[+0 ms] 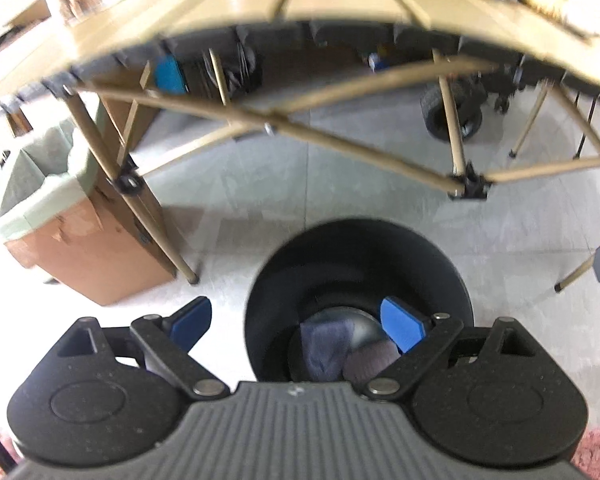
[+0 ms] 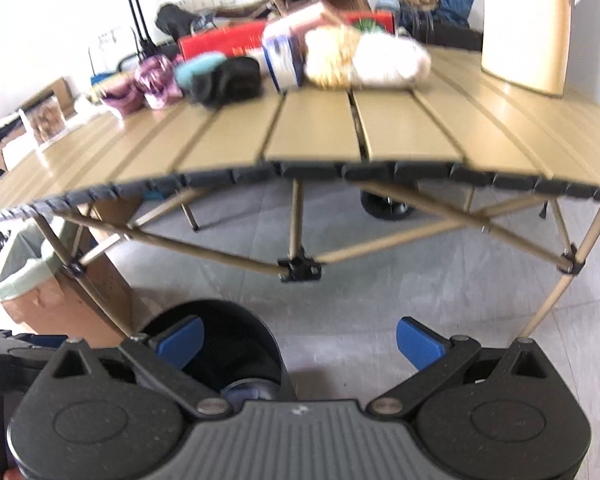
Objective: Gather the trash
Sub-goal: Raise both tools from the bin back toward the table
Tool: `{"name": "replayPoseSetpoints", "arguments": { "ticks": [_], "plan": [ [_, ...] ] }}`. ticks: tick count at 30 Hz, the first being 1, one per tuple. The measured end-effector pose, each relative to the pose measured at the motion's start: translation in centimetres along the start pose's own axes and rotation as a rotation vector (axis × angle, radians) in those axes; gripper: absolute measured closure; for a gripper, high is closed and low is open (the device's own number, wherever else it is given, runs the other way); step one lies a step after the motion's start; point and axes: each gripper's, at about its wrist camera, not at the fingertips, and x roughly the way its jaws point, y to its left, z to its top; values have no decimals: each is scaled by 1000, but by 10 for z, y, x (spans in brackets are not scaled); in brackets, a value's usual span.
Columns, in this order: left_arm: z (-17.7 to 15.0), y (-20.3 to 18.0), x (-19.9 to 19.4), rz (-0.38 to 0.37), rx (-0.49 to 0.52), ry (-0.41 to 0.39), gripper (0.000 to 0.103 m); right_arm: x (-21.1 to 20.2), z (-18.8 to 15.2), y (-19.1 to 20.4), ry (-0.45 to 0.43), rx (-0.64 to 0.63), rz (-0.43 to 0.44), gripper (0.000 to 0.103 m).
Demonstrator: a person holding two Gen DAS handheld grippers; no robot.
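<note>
Standing wide and empty, left gripper (image 1: 298,326) and right gripper (image 2: 300,342) hover near the round black plastic bin (image 1: 340,252) holding crumpled grey-blue scraps (image 1: 324,346), before the tan slatted folding table (image 2: 316,132).

The right gripper (image 2: 298,340) is hanging over the floor (image 2: 380,312) with its blue pads (image 2: 418,343) standing wide apart and nothing between them. A black bin (image 2: 216,332) is sitting just below its left pad, something dark lying inside. Beyond, a tan slatted table (image 2: 316,132) is carrying a jumble: a black pouch (image 2: 228,80), a box (image 2: 286,56), a cream bundle (image 2: 368,60). A lined cardboard box (image 2: 40,284) is standing at the left.
</note>
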Motion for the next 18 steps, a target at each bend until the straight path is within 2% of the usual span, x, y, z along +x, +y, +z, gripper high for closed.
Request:
{"name": "replayPoseSetpoints", "arguments": {
  "ticks": [10,18],
  "plan": [
    [7,8,-77,-7,40,-215,5,-63,17,4,-161,-44,59,0],
    [26,17,-117,-7,11,-344,0,-90,39,2,-270,-24,70,0]
  ]
}}
